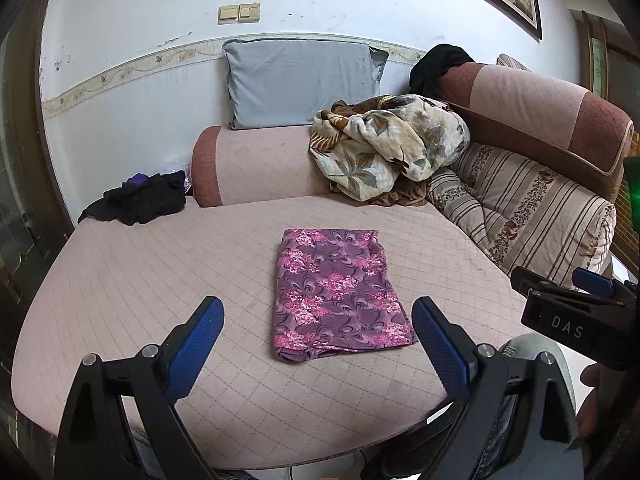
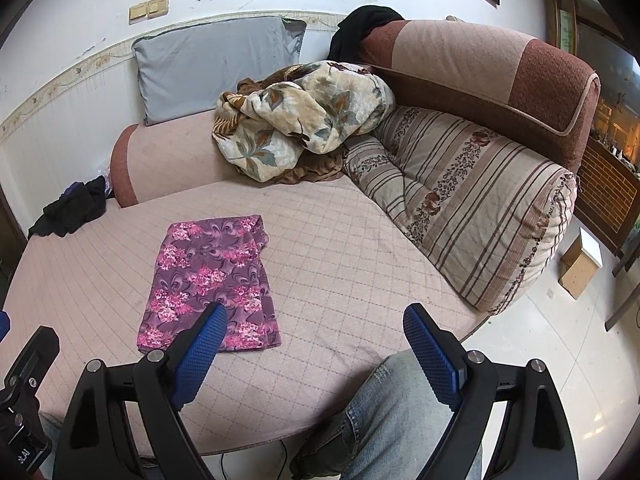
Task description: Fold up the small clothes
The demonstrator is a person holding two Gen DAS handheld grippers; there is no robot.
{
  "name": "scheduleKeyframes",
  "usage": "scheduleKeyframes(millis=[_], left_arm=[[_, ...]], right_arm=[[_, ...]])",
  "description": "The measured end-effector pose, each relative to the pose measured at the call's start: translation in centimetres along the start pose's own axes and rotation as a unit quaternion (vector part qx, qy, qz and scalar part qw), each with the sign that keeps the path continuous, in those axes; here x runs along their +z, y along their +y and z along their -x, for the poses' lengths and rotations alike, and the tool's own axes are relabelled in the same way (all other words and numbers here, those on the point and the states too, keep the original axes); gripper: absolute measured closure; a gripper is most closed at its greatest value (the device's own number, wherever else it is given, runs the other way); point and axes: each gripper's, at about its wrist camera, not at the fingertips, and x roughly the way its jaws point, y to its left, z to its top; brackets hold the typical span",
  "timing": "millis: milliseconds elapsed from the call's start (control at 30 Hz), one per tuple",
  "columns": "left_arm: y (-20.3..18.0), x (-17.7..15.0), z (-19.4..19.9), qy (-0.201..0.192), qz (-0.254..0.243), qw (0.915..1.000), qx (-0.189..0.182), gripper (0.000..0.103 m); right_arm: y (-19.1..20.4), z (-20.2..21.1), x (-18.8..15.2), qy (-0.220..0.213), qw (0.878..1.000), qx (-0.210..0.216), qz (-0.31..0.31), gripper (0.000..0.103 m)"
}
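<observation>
A purple cloth with pink flowers (image 1: 338,294) lies folded into a neat rectangle on the pink quilted sofa seat (image 1: 140,280). It also shows in the right wrist view (image 2: 212,280). My left gripper (image 1: 318,320) is open and empty, held above the seat's front edge, with the cloth between and beyond its blue pads. My right gripper (image 2: 314,328) is open and empty, just right of the cloth's near end; its left pad (image 2: 200,348) overlaps the cloth's near corner in view. The right gripper also appears at the right edge of the left wrist view (image 1: 576,304).
A pile of dark clothes (image 1: 136,198) lies at the seat's far left. A crumpled floral blanket (image 1: 384,144) and a grey pillow (image 1: 300,80) are at the back. A striped folded quilt (image 2: 460,200) lies along the right. My jeans-clad knee (image 2: 392,408) is at the front edge.
</observation>
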Motion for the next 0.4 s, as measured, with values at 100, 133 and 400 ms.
scheduleKeyframes(millis=[100,133,400], left_arm=[[-0.01,0.01,0.02,0.001,-0.001,1.0,0.001,0.009],[0.02,0.03,0.02,0.001,-0.001,1.0,0.001,0.009],[0.76,0.15,0.11,-0.007,-0.006,1.0,-0.002,0.009]], right_arm=[[0.0,0.0,0.12,-0.001,1.0,0.0,0.001,0.01],[0.02,0.0,0.15,-0.001,1.0,0.0,0.001,0.01],[0.09,0.22,0.18,-0.001,1.0,0.001,0.0,0.01]])
